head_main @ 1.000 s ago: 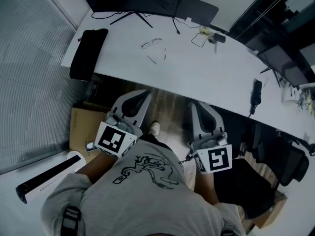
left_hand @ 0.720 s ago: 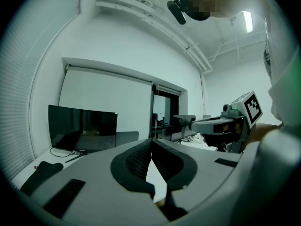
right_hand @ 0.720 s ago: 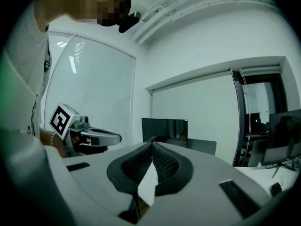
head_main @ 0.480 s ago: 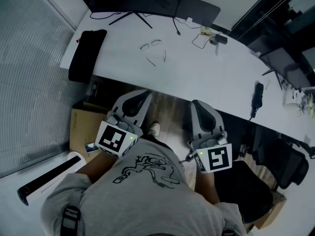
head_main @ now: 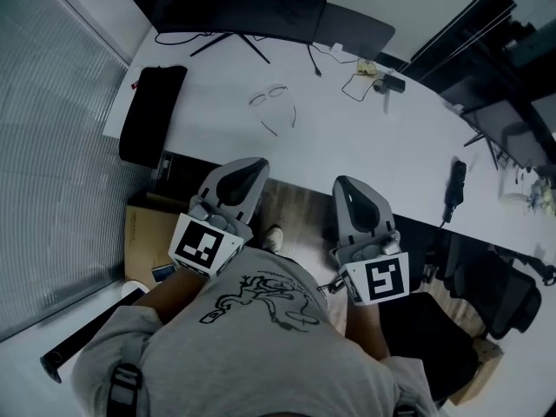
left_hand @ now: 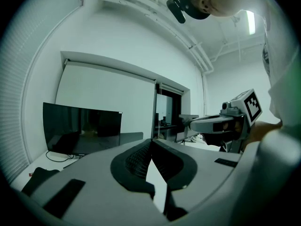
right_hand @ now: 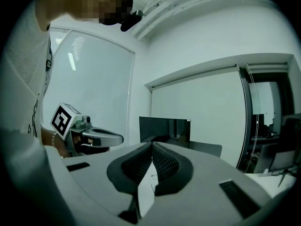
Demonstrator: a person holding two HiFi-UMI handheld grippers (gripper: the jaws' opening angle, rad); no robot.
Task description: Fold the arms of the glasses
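One pair of glasses (head_main: 272,104) lies on the white counter (head_main: 373,137), both arms unfolded, in front of one dark monitor (head_main: 234,3) – well apart from the left hand-held gripper (head_main: 250,167) and right hand-held gripper (head_main: 342,186), each with jaws pressed together, empty

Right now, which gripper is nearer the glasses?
The left gripper: in the head view its tip lies almost straight below the glasses; the right gripper sits further off to the right.
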